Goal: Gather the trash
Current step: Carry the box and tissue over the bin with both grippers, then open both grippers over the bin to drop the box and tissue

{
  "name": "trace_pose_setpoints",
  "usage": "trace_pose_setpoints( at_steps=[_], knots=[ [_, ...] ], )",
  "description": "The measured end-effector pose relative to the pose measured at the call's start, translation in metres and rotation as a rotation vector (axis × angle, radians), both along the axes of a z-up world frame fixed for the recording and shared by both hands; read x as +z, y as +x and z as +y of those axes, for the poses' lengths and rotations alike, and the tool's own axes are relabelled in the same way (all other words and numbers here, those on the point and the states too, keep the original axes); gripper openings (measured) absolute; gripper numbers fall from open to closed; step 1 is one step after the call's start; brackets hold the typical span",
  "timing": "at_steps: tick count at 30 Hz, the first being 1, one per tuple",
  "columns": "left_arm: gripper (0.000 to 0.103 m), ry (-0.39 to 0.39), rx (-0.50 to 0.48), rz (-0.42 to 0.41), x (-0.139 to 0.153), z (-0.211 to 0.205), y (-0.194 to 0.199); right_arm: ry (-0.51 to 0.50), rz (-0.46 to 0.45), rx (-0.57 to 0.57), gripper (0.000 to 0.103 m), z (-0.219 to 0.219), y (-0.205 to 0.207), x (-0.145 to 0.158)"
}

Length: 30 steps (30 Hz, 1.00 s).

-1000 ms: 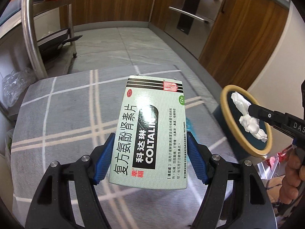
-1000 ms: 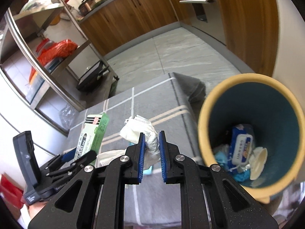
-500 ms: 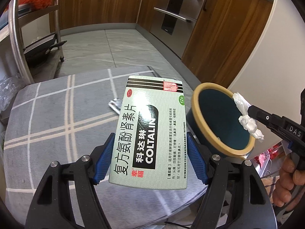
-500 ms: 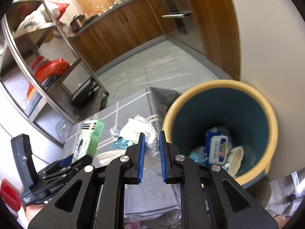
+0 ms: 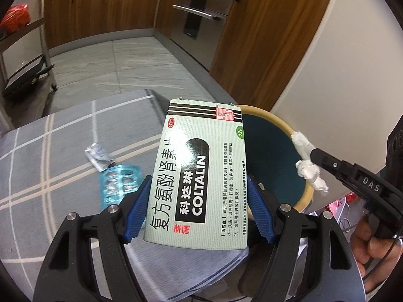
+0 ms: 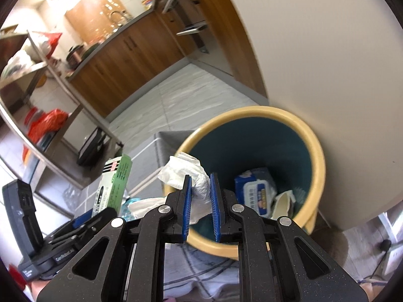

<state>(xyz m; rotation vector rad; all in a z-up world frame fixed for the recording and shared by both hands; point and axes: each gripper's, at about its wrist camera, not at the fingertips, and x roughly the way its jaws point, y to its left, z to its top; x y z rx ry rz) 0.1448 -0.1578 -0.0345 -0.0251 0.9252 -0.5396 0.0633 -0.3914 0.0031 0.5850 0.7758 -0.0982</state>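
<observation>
The table point(image 5: 63, 151), under its grey checked cloth, sits right beside the bin point(image 6: 317, 156), whose mouth faces you and already holds a wipes pack point(image 6: 254, 188). Your left gripper point(image 5: 196, 209) is clamped wide across the box point(image 5: 201, 176), gripping only its lower end, with the far end reaching toward the bin rim. Your right gripper point(image 6: 200, 201) is pinched narrow on the tissue point(image 6: 199, 186), which hangs at the near rim. A blister pack point(image 5: 118, 183) and a foil scrap point(image 5: 97, 156) lie on the cloth, not yet collected.

Release the tissue from here and it may catch on the rim or drift onto the cloth, since it is light and barely over the opening. The box, held by one end, could tip or strike the rim and fall outside. Both tools are near each other, so they could bump.
</observation>
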Motion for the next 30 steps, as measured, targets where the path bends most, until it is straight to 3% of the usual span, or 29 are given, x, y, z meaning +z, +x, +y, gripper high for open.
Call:
trace_pose_setpoints(
  at_steps=[9,20,30],
  knots=[
    [0.071,0.021,-0.075,0.004,-0.002,-0.061,0.011,-0.006,0.028,-0.103,0.016,-0.026,-0.005,-0.015],
    [0.071,0.08,-0.135,0.014,-0.015,-0.112,0.034,-0.044,0.082,-0.148,0.016,-0.038,0.001,-0.029],
    [0.074,0.13,-0.157,0.062,-0.04,-0.128,0.041,-0.045,0.116,-0.168,0.028,-0.042,0.008,-0.037]
  ],
)
